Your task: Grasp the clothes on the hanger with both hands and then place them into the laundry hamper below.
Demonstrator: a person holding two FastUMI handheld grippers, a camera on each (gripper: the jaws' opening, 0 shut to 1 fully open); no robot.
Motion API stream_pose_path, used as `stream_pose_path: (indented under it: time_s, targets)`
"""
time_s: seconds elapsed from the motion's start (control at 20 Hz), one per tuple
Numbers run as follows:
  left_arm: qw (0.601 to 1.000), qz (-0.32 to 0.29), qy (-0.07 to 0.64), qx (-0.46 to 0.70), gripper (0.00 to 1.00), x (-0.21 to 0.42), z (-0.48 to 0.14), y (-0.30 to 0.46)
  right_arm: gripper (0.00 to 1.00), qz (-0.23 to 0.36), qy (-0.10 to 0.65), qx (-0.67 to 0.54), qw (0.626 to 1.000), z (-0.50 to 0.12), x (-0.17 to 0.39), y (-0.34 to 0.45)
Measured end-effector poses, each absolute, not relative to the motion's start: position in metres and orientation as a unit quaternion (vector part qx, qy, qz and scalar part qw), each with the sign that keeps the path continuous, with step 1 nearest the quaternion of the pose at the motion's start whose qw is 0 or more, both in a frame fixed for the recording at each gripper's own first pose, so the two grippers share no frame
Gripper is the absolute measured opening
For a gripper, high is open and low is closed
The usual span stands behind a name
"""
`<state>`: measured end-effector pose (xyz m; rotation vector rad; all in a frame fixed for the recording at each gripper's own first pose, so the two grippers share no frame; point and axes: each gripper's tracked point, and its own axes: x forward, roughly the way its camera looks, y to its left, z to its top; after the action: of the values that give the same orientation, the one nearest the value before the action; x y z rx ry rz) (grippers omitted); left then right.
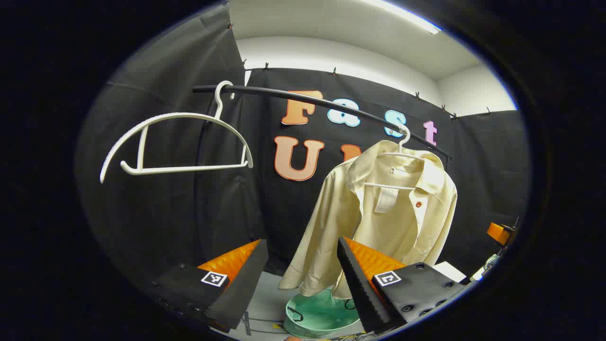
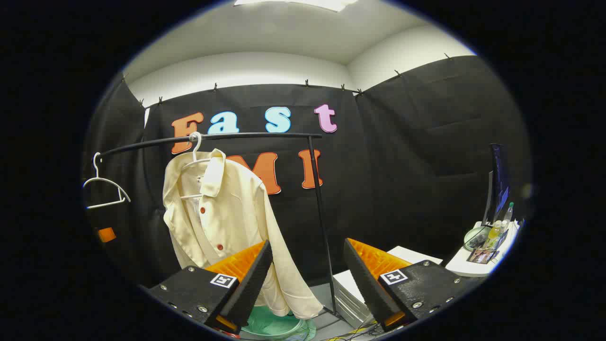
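Observation:
A cream shirt [image 1: 378,222] with red buttons hangs on a white hanger [image 1: 402,142] from the black rail [image 1: 303,98]; it appears again as the shirt [image 2: 222,222] in the right gripper view, left of centre. Below it on the floor stands the mint-green hamper [image 1: 317,315], also the hamper [image 2: 277,324]. My left gripper [image 1: 303,284] is open, short of the shirt, with the shirt's lower hem just beyond its right finger. My right gripper [image 2: 307,279] is open too, with the shirt's sleeve behind its left finger. Neither holds anything.
An empty white hanger [image 1: 175,137] hangs at the rail's left end, also the hanger [image 2: 102,189]. The rail's upright post [image 2: 324,227] stands right of the shirt. A white side table [image 2: 483,258] with bottles and a monitor [image 2: 497,184] sits far right. White boxes [image 2: 355,289] lie on the floor.

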<state>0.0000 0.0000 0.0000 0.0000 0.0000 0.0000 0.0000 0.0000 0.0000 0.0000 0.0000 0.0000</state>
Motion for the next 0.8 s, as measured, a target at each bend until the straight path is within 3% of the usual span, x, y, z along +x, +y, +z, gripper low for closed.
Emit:
stream_pose_path:
  time_s: [0.1, 0.45, 0.5, 0.55, 0.8]
  targets:
    - [1.0, 0.003, 0.001, -0.002, 0.93, -0.002, -0.001, 0.0, 0.95, -0.001, 0.002, 0.002, 1.0, 0.001, -0.001, 0.001]
    - [1.0, 0.024, -0.005, 0.008, 1.0, -0.004, -0.001, 0.008, 0.95, 0.003, 0.009, -0.003, 1.0, -0.004, -0.001, 0.008]
    - [1.0, 0.022, -0.005, 0.007, 1.0, -0.004, 0.0, 0.007, 0.95, 0.004, 0.01, -0.002, 1.0, -0.005, -0.001, 0.009]
    - [1.0, 0.021, -0.004, 0.008, 0.93, -0.003, -0.001, 0.007, 0.95, 0.005, 0.011, -0.001, 1.0, -0.005, -0.001, 0.011]
    - [1.0, 0.019, 0.003, 0.007, 0.97, -0.004, -0.005, 0.008, 0.95, 0.022, 0.015, -0.003, 1.0, -0.005, 0.003, 0.025]
